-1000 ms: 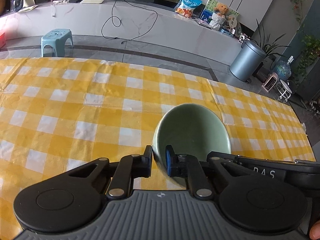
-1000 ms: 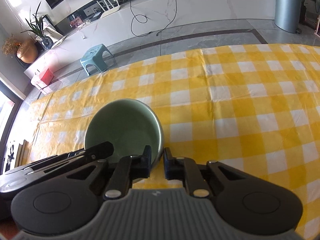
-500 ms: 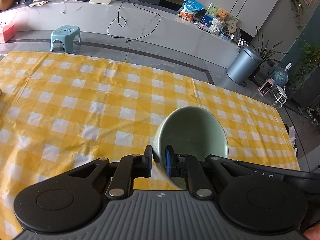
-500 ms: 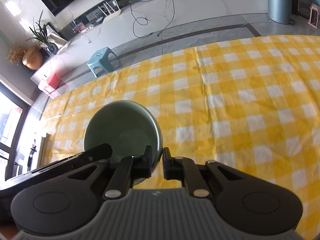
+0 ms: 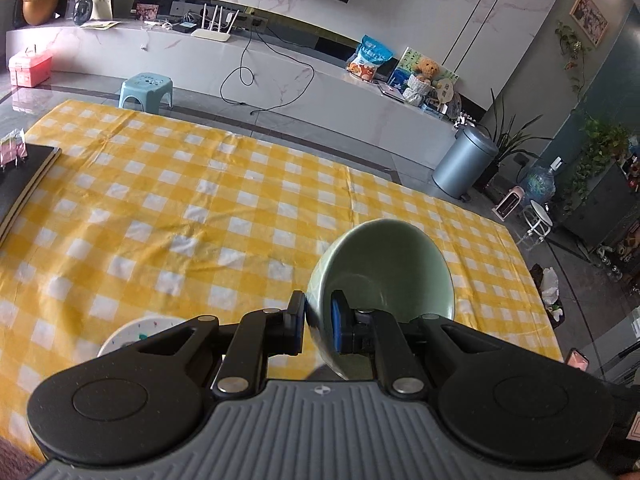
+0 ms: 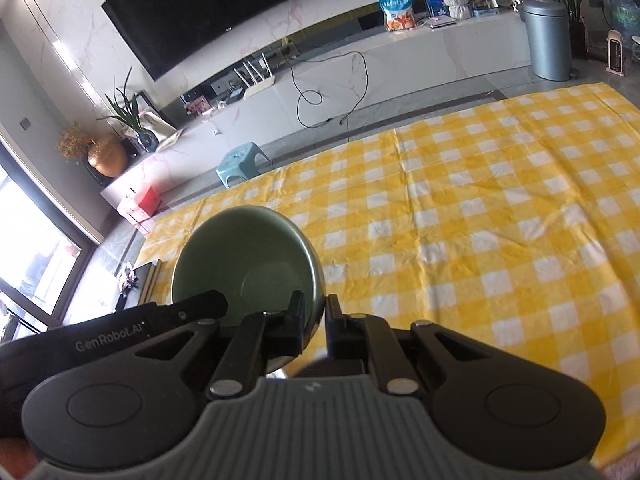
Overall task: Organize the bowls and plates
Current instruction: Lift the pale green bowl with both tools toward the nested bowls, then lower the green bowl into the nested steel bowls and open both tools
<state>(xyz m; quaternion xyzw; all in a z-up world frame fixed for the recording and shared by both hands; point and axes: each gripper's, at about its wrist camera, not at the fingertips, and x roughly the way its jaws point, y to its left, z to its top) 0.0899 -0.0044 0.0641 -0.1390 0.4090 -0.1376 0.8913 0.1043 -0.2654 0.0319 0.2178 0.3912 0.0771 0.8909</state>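
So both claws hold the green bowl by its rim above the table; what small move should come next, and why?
Probably carry the green bowl left and lower it toward the white speckled plate. Left claw and right claw pinch opposite rims, the bowl hangs tilted over the checked cloth, and the plate lies just below-left.

Green bowl (image 5: 384, 268) is lifted higher above the yellow checked tablecloth (image 5: 208, 208) than a second ago; squares look smaller and more of the room is seen. A speckled white plate (image 5: 136, 332) is now revealed under the left gripper (image 5: 318, 318), and a dark book (image 5: 24, 176) is brought into view at the far left.
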